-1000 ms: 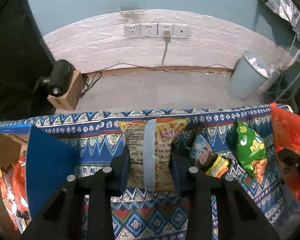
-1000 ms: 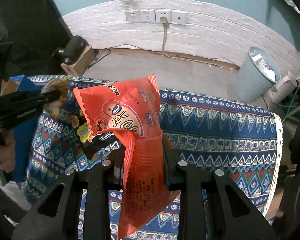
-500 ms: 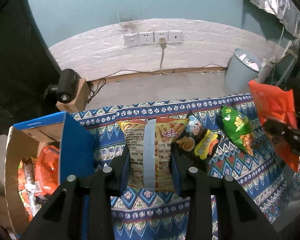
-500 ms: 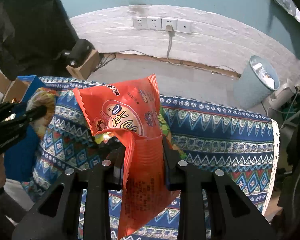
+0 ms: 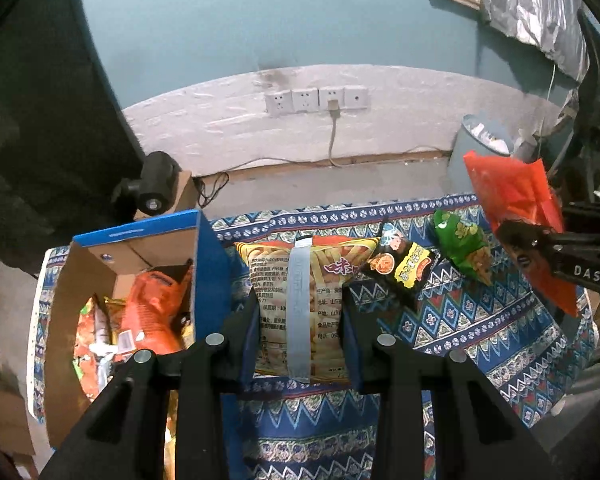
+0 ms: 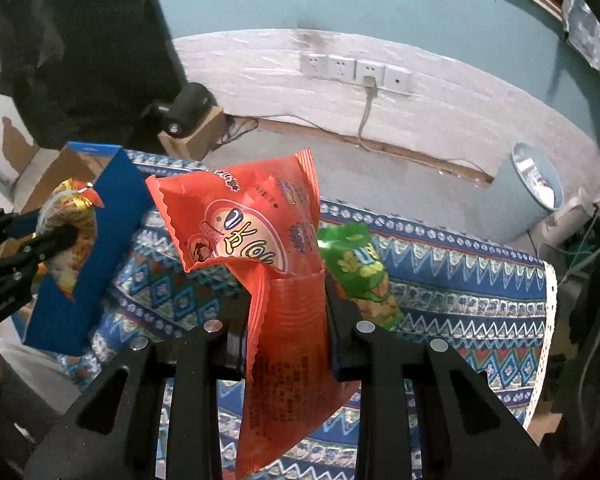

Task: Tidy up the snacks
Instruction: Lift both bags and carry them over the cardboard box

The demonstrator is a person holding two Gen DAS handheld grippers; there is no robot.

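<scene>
My left gripper (image 5: 300, 312) is shut on a yellow snack bag (image 5: 300, 280) with a grey seam strip, held above the patterned tablecloth (image 5: 460, 320), just right of the blue cardboard box (image 5: 208, 264) that holds several snack packs. My right gripper (image 6: 286, 308) is shut on a red snack bag (image 6: 252, 232), held above the cloth; the same red snack bag shows in the left wrist view (image 5: 512, 200). A black and yellow pack (image 5: 404, 264) and a green pack (image 5: 460, 240) lie on the cloth. The green pack also shows in the right wrist view (image 6: 356, 264).
The blue box (image 6: 96, 264) stands at the table's left end. Beyond the table are bare floor, a wall with sockets (image 5: 316, 100), a grey waste bin (image 6: 536, 184) at the right, and a black device on a wooden block (image 5: 152, 188).
Both grippers have risen and drawn back with their bags. The left gripper's view now looks down into the box; the box and the left gripper sit closer in the right wrist view.
</scene>
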